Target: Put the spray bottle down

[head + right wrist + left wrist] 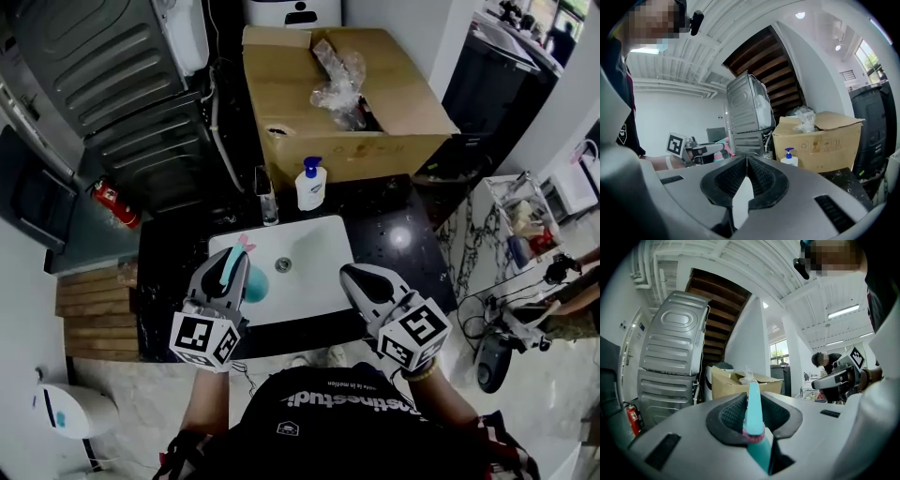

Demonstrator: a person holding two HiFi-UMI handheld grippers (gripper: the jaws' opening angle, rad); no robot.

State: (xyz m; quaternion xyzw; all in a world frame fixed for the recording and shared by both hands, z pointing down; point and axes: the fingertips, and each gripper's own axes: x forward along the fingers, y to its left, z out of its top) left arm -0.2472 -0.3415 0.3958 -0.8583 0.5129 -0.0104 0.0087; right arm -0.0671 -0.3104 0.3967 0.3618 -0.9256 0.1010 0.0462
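Left gripper (232, 272) clamped on teal spray bottle (753, 414), jaws part-way apart around slim upper part. Bottle hangs over left side of white sink (314, 281). Likely light, stiff, smooth plastic; neck safest hold. Right gripper (746, 165) closed, empty. Black counter (398, 239) surrounds sink.

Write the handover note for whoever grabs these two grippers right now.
Left gripper: shut on the teal spray bottle, held over the left part of the white sink.
Right gripper: shut, nothing between its jaws, over the sink's right edge.
Nearby: a soap pump bottle stands behind the sink on the black counter.
Done: the bottle is in the grip.
Left: it is not yet set down. Lower it onto a firm spot, probably the counter, then open the left jaws and back away.
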